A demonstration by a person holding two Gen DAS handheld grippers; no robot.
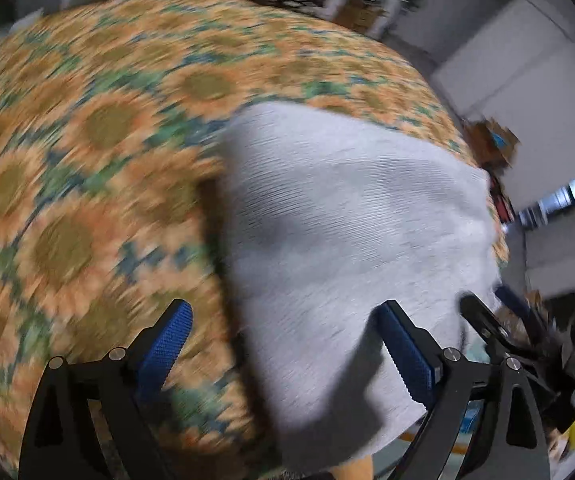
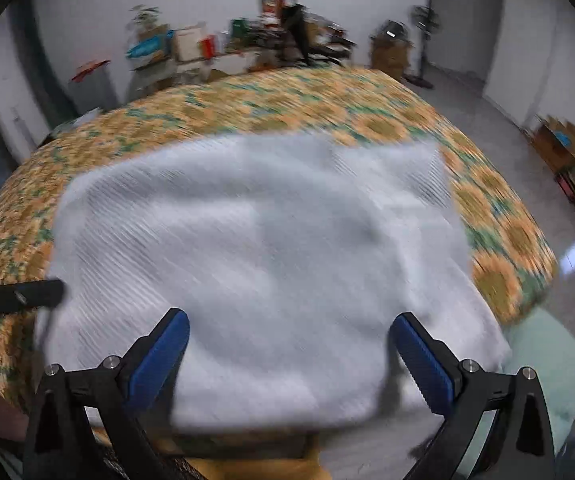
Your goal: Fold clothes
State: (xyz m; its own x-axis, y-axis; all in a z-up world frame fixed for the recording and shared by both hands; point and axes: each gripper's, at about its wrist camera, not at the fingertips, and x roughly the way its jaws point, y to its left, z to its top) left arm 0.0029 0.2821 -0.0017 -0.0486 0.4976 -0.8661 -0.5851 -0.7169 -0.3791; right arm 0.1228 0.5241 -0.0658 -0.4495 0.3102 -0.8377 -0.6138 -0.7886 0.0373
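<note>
Plainly, both the left tool (image 1: 283, 344) and right tool (image 2: 291, 354) gape over the white garment (image 2: 255, 248).

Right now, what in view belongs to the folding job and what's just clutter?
Job:
white garment
left gripper, open
right gripper, open
sunflower-print tablecloth under the garment

Lying about:
cluttered shelf by the far wall
cardboard box
standing fan

Pale grey ribbed knit garment (image 2: 271, 264) lies spread flat on the sunflower-print tabletop (image 2: 247, 100), folded into a rough rectangle, its near edge hanging over the tabletop's rim.
</note>
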